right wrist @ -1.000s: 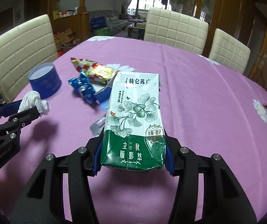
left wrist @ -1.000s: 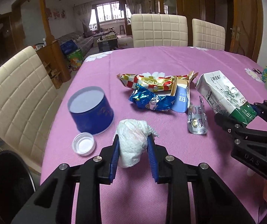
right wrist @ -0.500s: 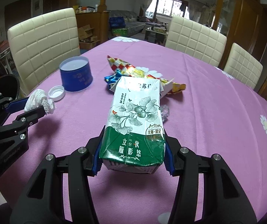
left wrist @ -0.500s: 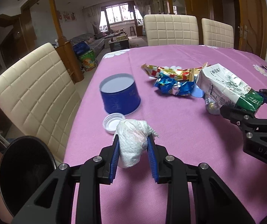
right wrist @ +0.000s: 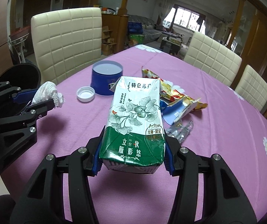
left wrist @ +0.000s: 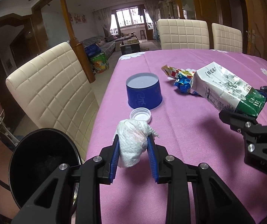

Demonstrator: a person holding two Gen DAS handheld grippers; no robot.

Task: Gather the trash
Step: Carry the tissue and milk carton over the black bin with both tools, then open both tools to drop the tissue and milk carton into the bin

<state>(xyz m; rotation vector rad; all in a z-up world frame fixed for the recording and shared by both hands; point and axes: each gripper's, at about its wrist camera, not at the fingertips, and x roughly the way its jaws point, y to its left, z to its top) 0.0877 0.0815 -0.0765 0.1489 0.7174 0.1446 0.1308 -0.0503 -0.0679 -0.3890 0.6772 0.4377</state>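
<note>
With the left gripper (left wrist: 134, 160) clamping the crumpled tissue (left wrist: 133, 141) and the right gripper (right wrist: 132, 160) squeezing the milk carton (right wrist: 135, 119), each should clear the black bin (left wrist: 40, 164) rim before letting go.

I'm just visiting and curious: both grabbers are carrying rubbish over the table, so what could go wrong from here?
1. The left gripper pinches only the middle of the crumpled tissue; its loose ends could snag or slip out before the black bin.
2. The right gripper clamps the milk carton at its base, so the long front may sag and twist free.
3. The grippers are close together and could bump.
</note>
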